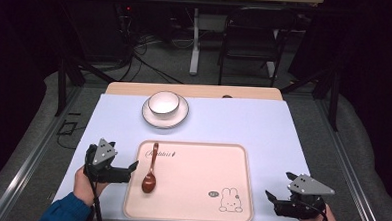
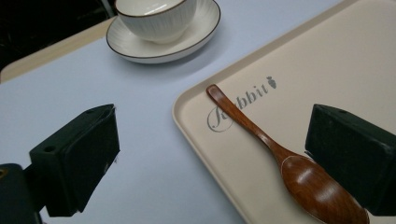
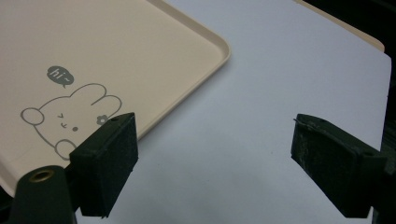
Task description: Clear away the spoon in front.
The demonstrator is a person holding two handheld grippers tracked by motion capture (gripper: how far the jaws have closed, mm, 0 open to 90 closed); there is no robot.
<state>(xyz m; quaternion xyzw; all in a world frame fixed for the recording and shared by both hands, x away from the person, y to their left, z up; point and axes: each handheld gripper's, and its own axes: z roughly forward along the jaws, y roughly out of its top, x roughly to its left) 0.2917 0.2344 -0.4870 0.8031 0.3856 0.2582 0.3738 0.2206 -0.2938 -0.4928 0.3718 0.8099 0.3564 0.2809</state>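
1. Wooden spoon (image 1: 150, 171) lies on pink tray (image 1: 232, 157), left part, bowl end twd the person, handle across the "Rabbit" print.
2. Left gripper (image 1: 131, 167) just beside spoon at tray's left edge, jaws wide apart, nothing held.
3. Right gripper (image 1: 275, 196) off tray's right edge over table (image 1: 263, 123), jaws apart, empty.
4. White bowl (image 1: 164, 102) on saucer (image 1: 181, 117), beyond tray.

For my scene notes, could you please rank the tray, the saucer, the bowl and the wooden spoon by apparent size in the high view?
Largest to smallest:
1. tray
2. saucer
3. wooden spoon
4. bowl
Spoon and bowl look close, so that order is unsure.
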